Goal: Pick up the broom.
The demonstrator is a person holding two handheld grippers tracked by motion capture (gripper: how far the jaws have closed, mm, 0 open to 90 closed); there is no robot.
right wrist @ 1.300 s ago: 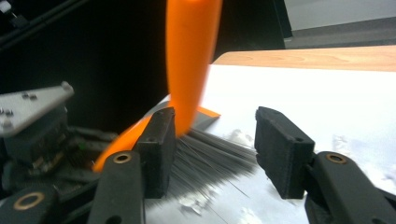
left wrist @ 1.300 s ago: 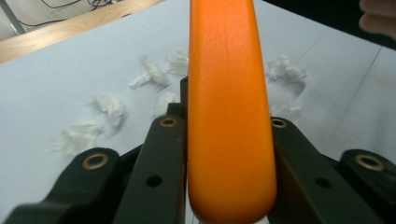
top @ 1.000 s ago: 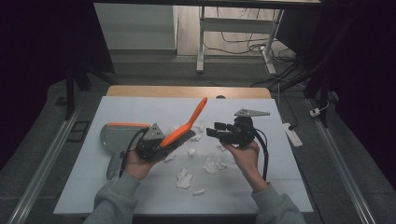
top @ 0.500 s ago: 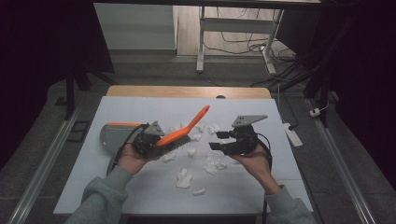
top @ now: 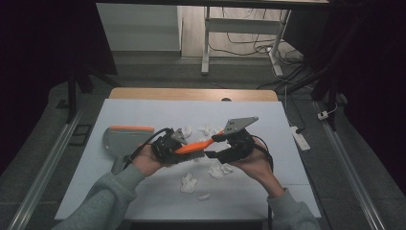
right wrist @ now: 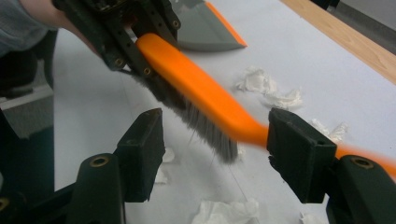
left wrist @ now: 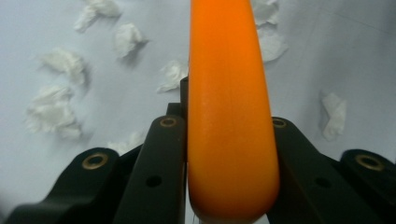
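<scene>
- The left gripper (top: 167, 147) clamps the head end of the orange hand brush (top: 197, 146); in the left gripper view its black jaws press on both sides of the orange brush back (left wrist: 229, 116).
- Against the two earlier high-view pictures, the brush has tipped down: its handle stood steeply up toward the far edge of the table, and now it lies almost level between the two hands, just above the white table cover (top: 268, 120).
- The right gripper (top: 215, 154) has moved in from the right. Its jaws have just been opening, and in the right gripper view they stand apart with the brush's neck (right wrist: 243, 130) passing between them, not yet pinched.
- Judged from this, a handover of the brush to the right gripper is being set up; closing on the handle is the step left.
- The crumpled tissue scraps (top: 188, 182) lie scattered on the cover near the hands, not yet swept.
- The grey dustpan with an orange lip (top: 125, 137) rests to the left, beside the left hand.
</scene>
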